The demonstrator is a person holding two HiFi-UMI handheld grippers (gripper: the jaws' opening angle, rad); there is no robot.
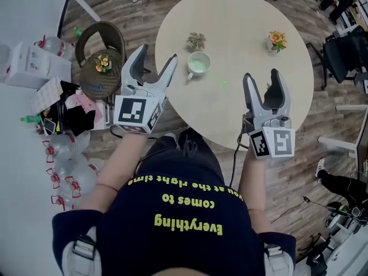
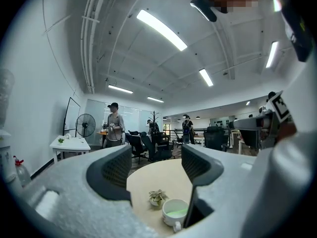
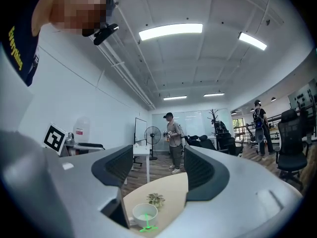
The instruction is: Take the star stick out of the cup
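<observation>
Hovering open and empty, left gripper [image 1: 156, 53], right gripper [image 1: 261, 75], round beige table [image 1: 241, 39], white cup [image 1: 198, 65], wood floor [image 1: 132, 16]

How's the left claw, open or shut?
Open. The left claw has its jaws well apart, gripping nothing; the cup sits on the table beyond.

A white cup [image 1: 198, 65], green inside, stands upright on the worktop [image 1: 253, 45], ahead of the left gripper [image 1: 157, 53] and low beside its right jaw, handle toward it. The thin green star stick [image 3: 146, 226] shows just before the cup, star end nearest the right gripper [image 1: 261, 75]'s jaws.
</observation>
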